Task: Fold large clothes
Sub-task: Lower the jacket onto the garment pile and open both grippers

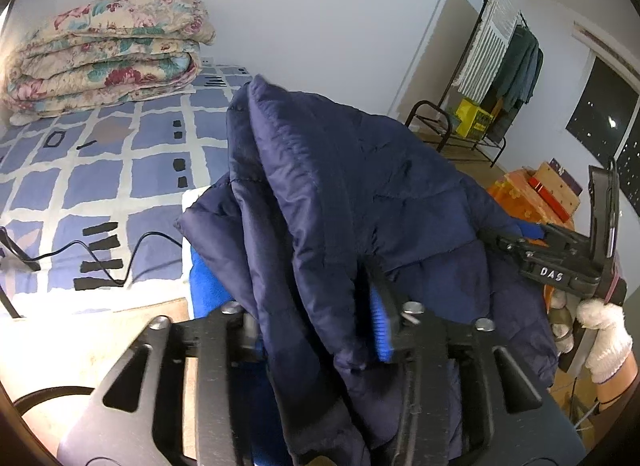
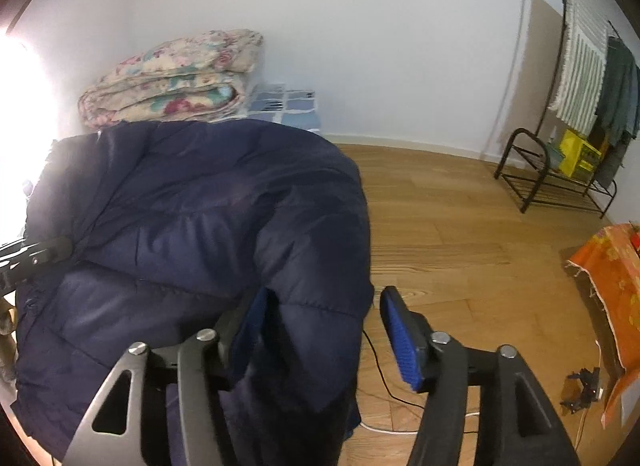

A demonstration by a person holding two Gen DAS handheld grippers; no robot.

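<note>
A navy padded jacket (image 1: 340, 185) is bunched in a heap at the edge of a bed. In the left wrist view its folds rise between the jaws of my left gripper (image 1: 312, 306). The blue right pad (image 1: 380, 326) shows beside a loose fold and the left pad is hidden by cloth. In the right wrist view the jacket (image 2: 200, 205) drapes over the left finger of my right gripper (image 2: 324, 298). There is a clear gap to its bare blue right pad (image 2: 400, 338). The right gripper (image 1: 520, 242) also shows at the jacket's right side, held by a white-gloved hand (image 1: 604, 330).
The bed has a blue checked sheet (image 1: 100, 169) with a folded floral quilt (image 1: 108, 53) at its head and a black cable (image 1: 120, 262) across it. Wooden floor (image 2: 460, 225) lies to the right, with a clothes rack (image 2: 580, 105) and an orange-covered stand (image 2: 612, 286).
</note>
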